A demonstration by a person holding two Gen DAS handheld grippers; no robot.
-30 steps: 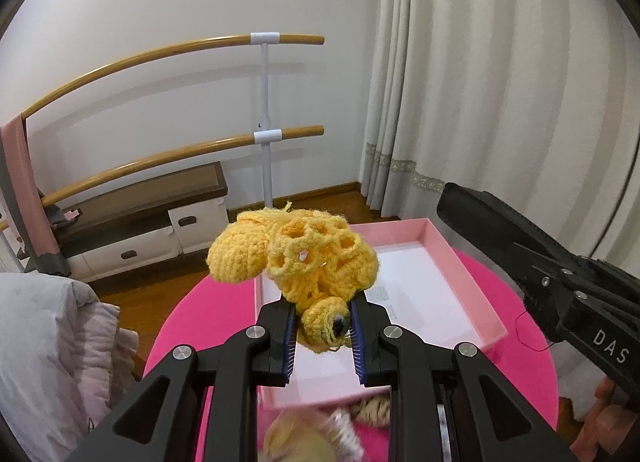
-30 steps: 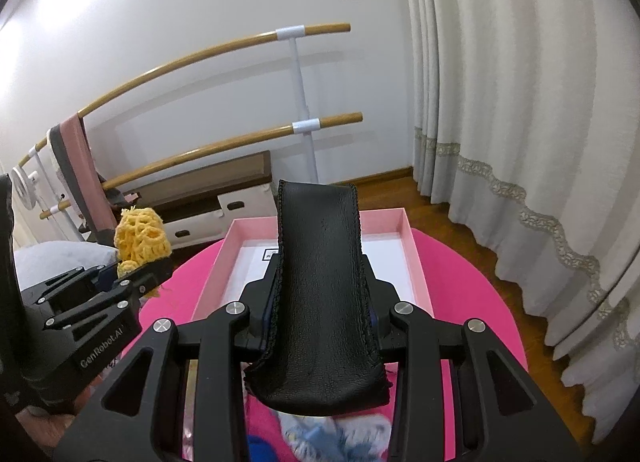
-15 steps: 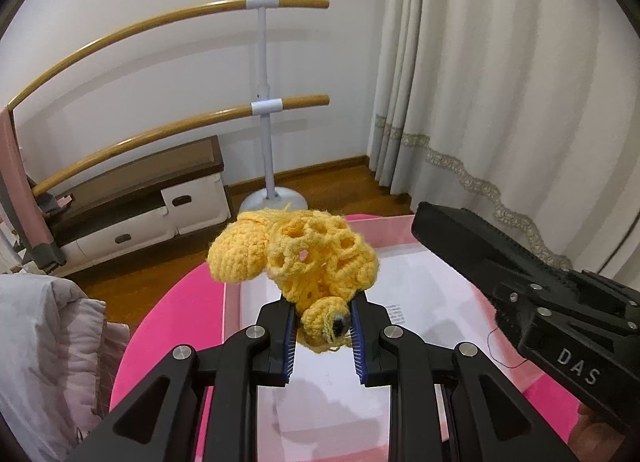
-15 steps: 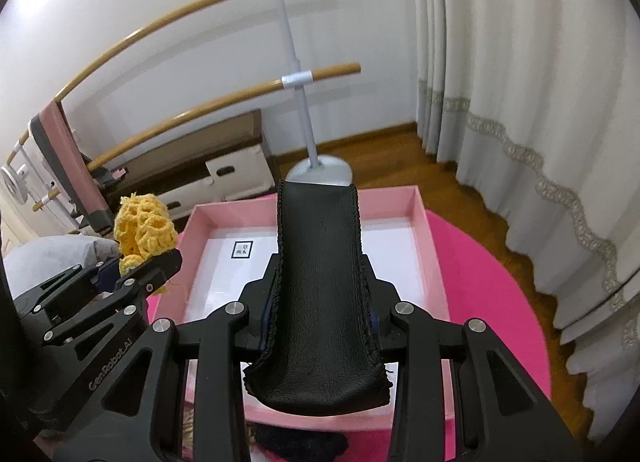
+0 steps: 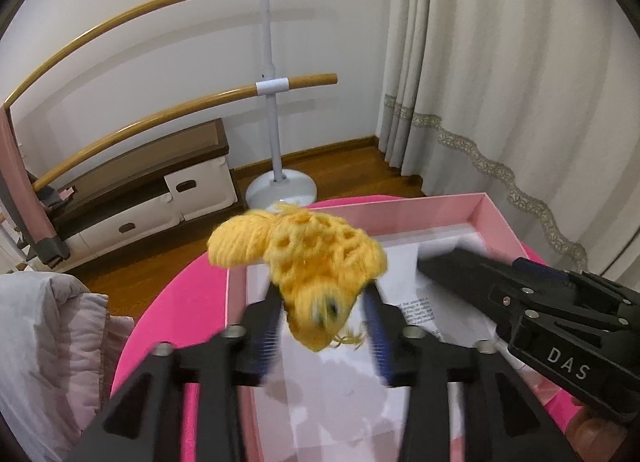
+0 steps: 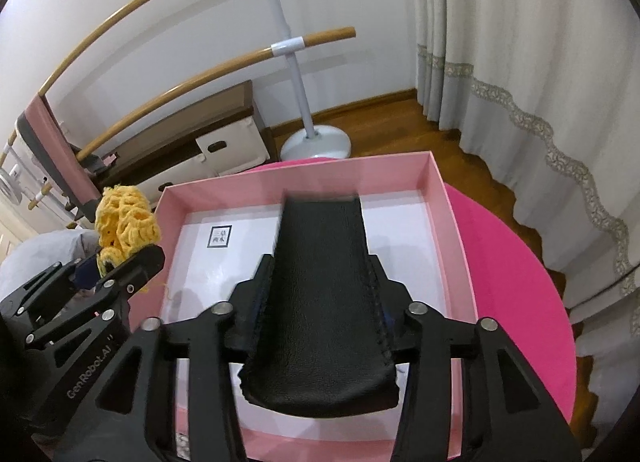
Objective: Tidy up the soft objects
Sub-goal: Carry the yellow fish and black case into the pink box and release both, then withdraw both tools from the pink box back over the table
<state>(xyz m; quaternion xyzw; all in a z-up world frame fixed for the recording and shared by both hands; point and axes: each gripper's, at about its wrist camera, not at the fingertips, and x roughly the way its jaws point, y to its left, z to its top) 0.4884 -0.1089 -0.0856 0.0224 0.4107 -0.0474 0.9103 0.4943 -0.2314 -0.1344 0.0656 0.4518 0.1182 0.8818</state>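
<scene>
Mid-drop over pink box [image 6: 448, 217]: left gripper [image 5: 326, 328] spread wide, yellow crochet toy [image 5: 316, 262] loose between fingers; right gripper [image 6: 320, 314] clamping black leather piece [image 6: 320, 302]; next, release below.

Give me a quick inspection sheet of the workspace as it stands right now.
Surface: round pink table, mostly covered by the box.
Job's things: yellow crochet toy between the left gripper's fingers over the pink box; black leather piece in the right gripper, also over the box.
Clutter: printed paper lining the box floor.
Grippers: left gripper blurred, fingers apart beside the toy; right gripper shut on the leather.
Cables: nothing seen.
Surroundings: ballet barre, low cabinet, curtain, wood floor.
</scene>
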